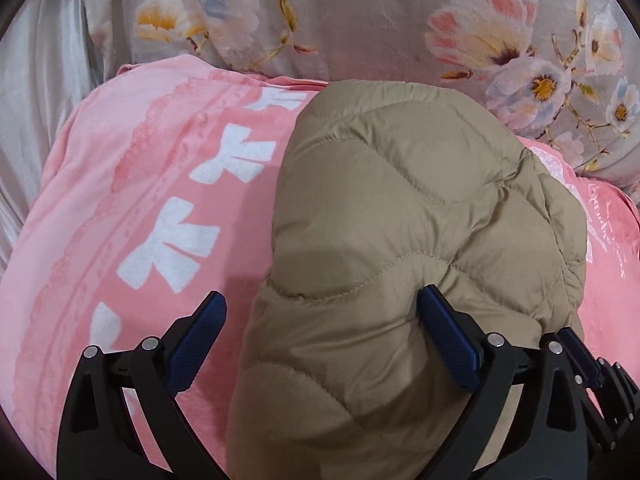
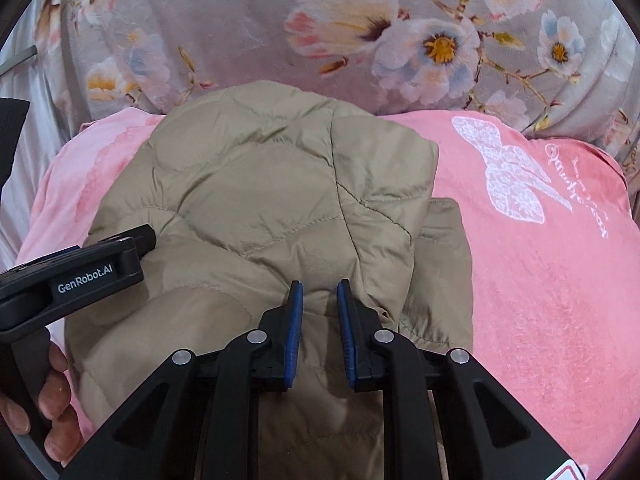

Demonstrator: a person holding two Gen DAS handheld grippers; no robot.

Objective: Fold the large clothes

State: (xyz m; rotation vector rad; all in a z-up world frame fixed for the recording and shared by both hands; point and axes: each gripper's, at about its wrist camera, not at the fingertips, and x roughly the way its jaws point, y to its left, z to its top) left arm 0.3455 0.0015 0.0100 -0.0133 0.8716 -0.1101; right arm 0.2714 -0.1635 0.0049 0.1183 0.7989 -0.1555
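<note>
The tan puffy jacket (image 1: pixel 400 208) lies on a pink blanket (image 1: pixel 140 200). The left gripper (image 1: pixel 322 300) is wide open over it; the right gripper (image 2: pixel 319 286) pinches its fold.

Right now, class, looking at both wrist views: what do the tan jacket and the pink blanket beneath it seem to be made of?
Tan jacket: probably a thin, smooth synthetic shell with puffy filling; wavy quilting seams and soft bulges show, with a faint sheen.
Pink blanket: likely plush fleece; its matte, fuzzy nap shows brushed streaks, and the white print looks flat.

Pink blanket (image 2: pixel 540 280) spread over bed; grey floral quilt (image 2: pixel 240 20) beyond; white sheet (image 1: pixel 36 92) at left.
</note>
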